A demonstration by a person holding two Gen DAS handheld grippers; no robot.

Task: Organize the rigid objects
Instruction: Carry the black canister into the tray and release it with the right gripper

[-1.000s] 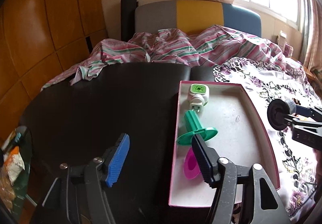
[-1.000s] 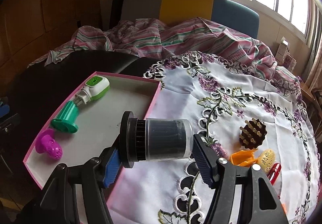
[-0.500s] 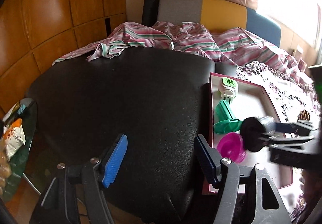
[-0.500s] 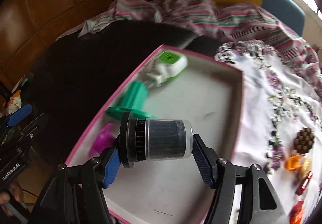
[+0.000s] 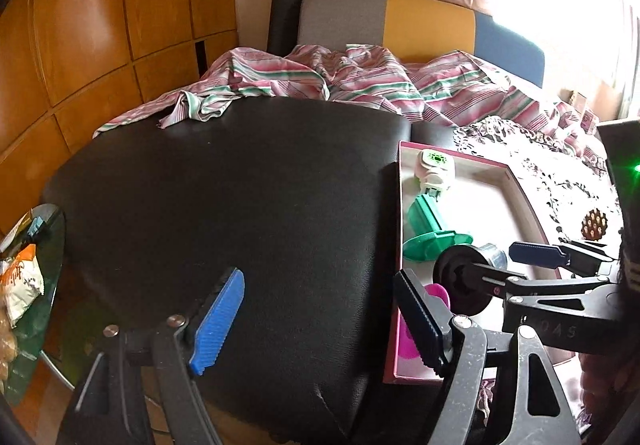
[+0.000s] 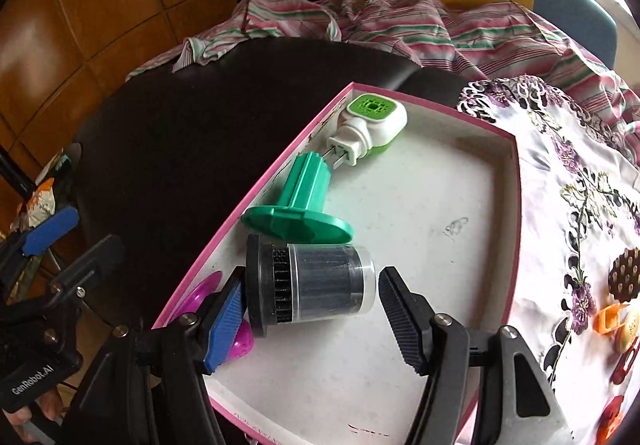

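Canister (image 6: 316, 283) lies on its side inside pink tray (image 6: 516, 205), just beside green spool (image 6: 298, 205). My right hand-held gripper (image 6: 308, 309) spread around canister, right pad clear of it. Left hand-held gripper (image 5: 320, 321) wide, empty, left of tray.

One pink-rimmed tray (image 6: 516, 181) holds four things: one plug-in diffuser (image 6: 370, 127), one green flanged spool (image 6: 298, 205), one magenta cup (image 6: 240, 341), one black-capped clear canister (image 6: 312, 287). Right of frame: one brown studded brush (image 6: 626, 273).
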